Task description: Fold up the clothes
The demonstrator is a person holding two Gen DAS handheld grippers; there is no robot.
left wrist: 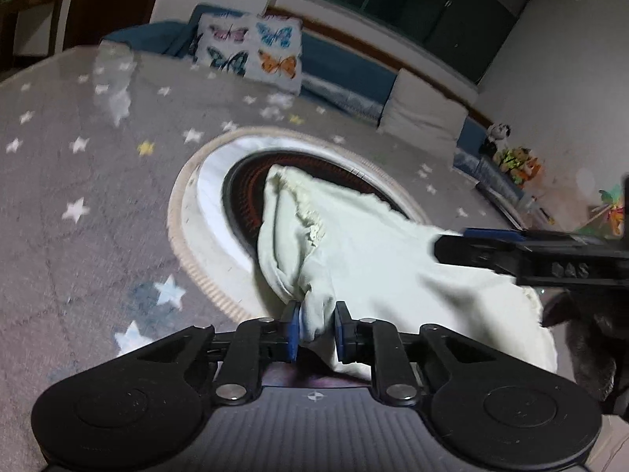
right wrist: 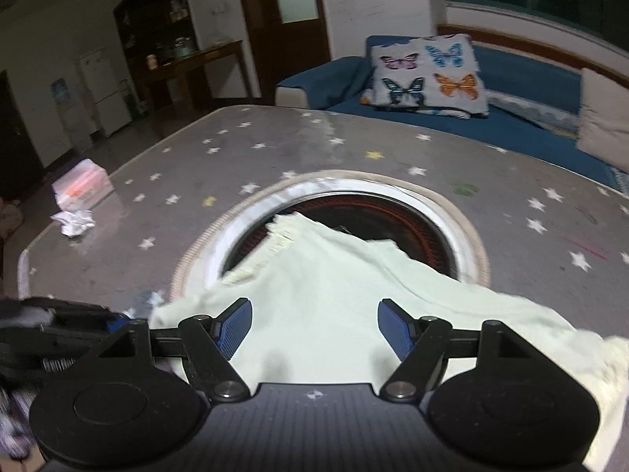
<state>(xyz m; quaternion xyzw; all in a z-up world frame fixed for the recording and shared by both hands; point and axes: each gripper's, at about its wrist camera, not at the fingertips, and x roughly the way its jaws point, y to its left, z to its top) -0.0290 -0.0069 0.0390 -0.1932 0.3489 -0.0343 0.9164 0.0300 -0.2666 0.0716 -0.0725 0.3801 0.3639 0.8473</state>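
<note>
A pale cream garment (left wrist: 377, 275) with a frilled edge lies half over the round heater opening (left wrist: 243, 192) in the star-patterned table cover (left wrist: 78, 204). My left gripper (left wrist: 316, 330) is shut on a bunched fold of the garment at its near edge, and the cloth rises between the blue pads. In the right wrist view, my right gripper (right wrist: 314, 326) stands open just above the flat middle of the garment (right wrist: 314, 275), with nothing pinched between its pads. The right gripper (left wrist: 511, 251) also shows at the right of the left wrist view. The left gripper (right wrist: 78, 322) shows at the left of the right wrist view.
A tissue box (right wrist: 82, 185) and crumpled tissue (right wrist: 74, 222) sit at the table's far left corner. Beyond the table stands a blue sofa (right wrist: 523, 74) with a butterfly cushion (right wrist: 424, 74). A dark furry shape (left wrist: 582, 334) lies close by the garment's right end.
</note>
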